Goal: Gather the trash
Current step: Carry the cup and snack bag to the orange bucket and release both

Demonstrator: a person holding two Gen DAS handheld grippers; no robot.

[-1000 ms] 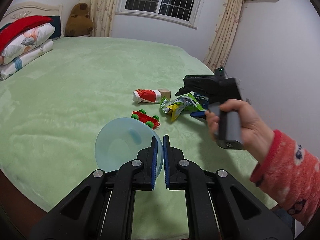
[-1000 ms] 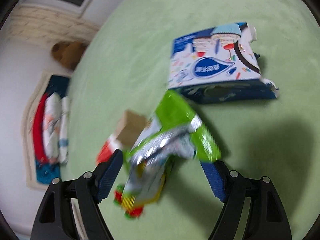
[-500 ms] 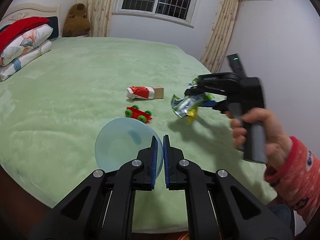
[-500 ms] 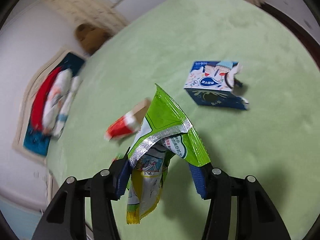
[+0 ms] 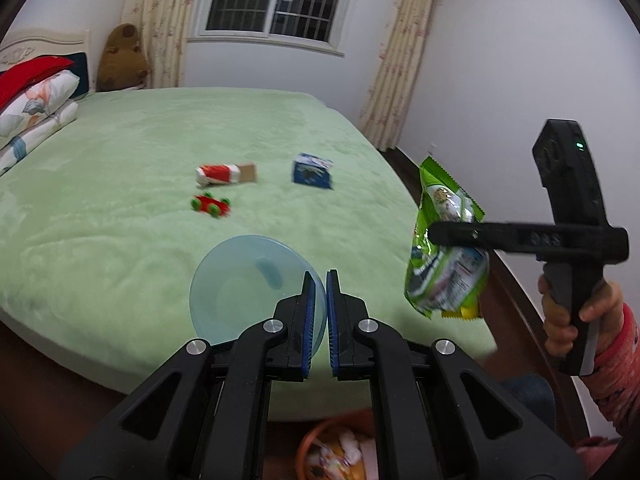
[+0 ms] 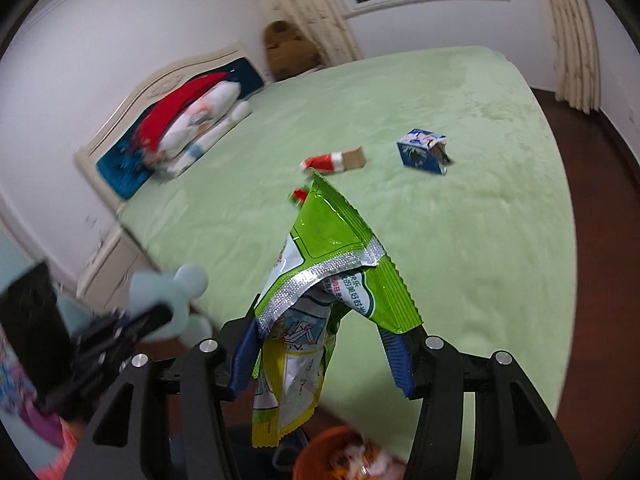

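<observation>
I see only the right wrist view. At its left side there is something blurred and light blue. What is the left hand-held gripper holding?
Observer: The left hand-held gripper is shut on the rim of a translucent blue dish.
Operator: Thank you. And the small red thing half hidden behind the green wrapper?
Observer: It is a red toy car with green wheels. It lies on the bed, just in front of the red carton.

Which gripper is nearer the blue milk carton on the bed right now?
Left, narrowly. The left gripper hangs over the bed's near edge. The right gripper is off to the side past the edge; the blue carton lies mid-bed.
</observation>
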